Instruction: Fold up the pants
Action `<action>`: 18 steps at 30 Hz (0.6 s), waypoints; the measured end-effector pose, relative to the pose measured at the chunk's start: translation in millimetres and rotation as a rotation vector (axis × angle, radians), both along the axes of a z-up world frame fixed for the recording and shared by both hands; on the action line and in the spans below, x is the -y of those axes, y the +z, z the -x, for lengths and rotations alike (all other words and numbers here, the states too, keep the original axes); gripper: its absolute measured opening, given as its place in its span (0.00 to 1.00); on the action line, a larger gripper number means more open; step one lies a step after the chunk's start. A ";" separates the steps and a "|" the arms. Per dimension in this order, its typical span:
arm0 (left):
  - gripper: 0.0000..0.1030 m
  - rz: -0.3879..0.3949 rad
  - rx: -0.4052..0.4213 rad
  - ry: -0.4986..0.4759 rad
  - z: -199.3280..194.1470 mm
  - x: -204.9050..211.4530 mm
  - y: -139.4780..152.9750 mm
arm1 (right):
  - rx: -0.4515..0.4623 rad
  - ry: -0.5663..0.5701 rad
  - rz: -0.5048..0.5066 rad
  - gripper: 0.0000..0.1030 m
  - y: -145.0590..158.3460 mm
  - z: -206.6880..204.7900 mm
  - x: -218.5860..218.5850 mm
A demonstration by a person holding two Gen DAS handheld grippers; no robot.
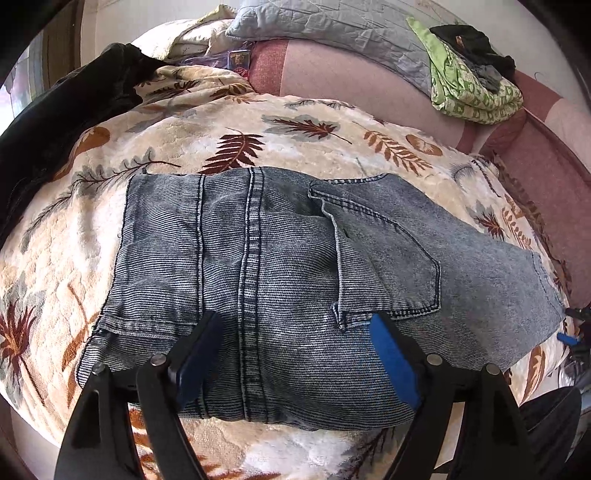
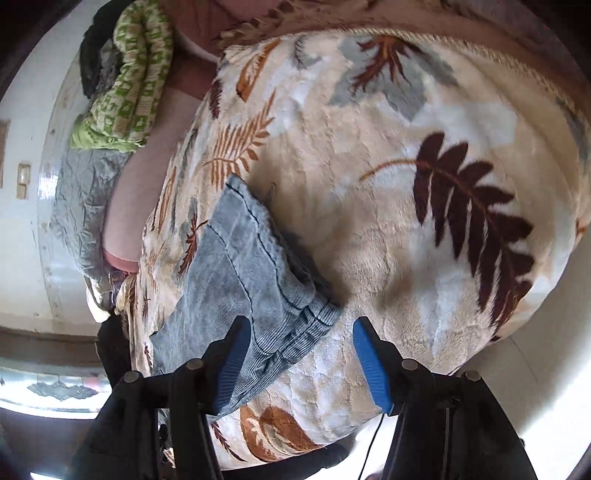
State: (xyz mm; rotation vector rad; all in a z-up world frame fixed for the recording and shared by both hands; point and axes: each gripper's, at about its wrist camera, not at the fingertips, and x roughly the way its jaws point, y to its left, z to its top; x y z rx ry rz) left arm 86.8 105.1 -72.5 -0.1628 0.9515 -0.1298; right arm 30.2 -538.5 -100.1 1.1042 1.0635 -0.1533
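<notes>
Faded blue jeans [image 1: 280, 258] lie folded into a flat bundle on a cream blanket with a leaf print [image 1: 236, 122], back pocket facing up. My left gripper [image 1: 295, 325] hovers over the bundle's near edge with its blue pads wide apart, and nothing is pinched. In the right wrist view the end of the jeans [image 2: 251, 266] runs up the left side. My right gripper [image 2: 301, 326] stands open at that end. Its left finger [image 2: 232, 354] is over the denim hem and its right finger [image 2: 369, 362] is over bare blanket.
A dark garment [image 1: 74, 110] is heaped at the blanket's far left. A grey quilted pillow [image 1: 332, 26] and a green patterned cloth [image 1: 472, 96] with dark clothes on it lie at the back on a pink sheet [image 1: 351, 81]. The bed's edge runs close below the jeans.
</notes>
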 end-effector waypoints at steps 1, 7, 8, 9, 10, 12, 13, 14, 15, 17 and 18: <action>0.81 0.016 0.002 0.009 -0.4 -1.8 0.0 | 0.004 -0.014 -0.019 0.58 -5.8 -1.5 -3.1; 0.81 0.072 0.016 0.028 0.4 -8.6 0.0 | 0.020 -0.056 0.037 0.28 -4.9 -10.5 -7.0; 0.81 0.073 0.017 0.027 0.6 -8.6 -0.1 | 0.022 -0.045 0.064 0.26 -1.0 -12.2 -7.2; 0.81 0.075 0.018 0.026 0.9 -8.9 -0.1 | 0.036 -0.029 0.107 0.23 6.8 -13.3 -9.7; 0.81 0.076 0.019 0.025 1.2 -9.3 -0.1 | 0.059 -0.010 0.167 0.22 19.3 -12.9 -14.0; 0.81 0.072 0.021 0.021 2.9 -9.3 0.0 | 0.116 0.035 0.290 0.17 49.8 -11.8 -23.6; 0.81 0.065 0.021 0.018 3.0 -8.0 0.1 | 0.131 0.057 0.354 0.16 62.3 -10.3 -29.5; 0.81 0.053 0.021 0.017 3.1 -6.3 -0.2 | 0.129 0.087 0.406 0.16 68.6 -11.4 -35.4; 0.81 0.039 0.020 0.015 2.8 -4.4 -0.8 | 0.100 0.115 0.442 0.16 65.2 -14.4 -39.1; 0.81 0.005 0.015 0.018 1.4 0.0 -1.7 | -0.038 0.190 0.470 0.17 28.7 -24.1 -41.0; 0.81 -0.007 0.013 0.021 0.8 2.0 -1.7 | -0.089 0.218 0.428 0.22 6.7 -24.2 -37.7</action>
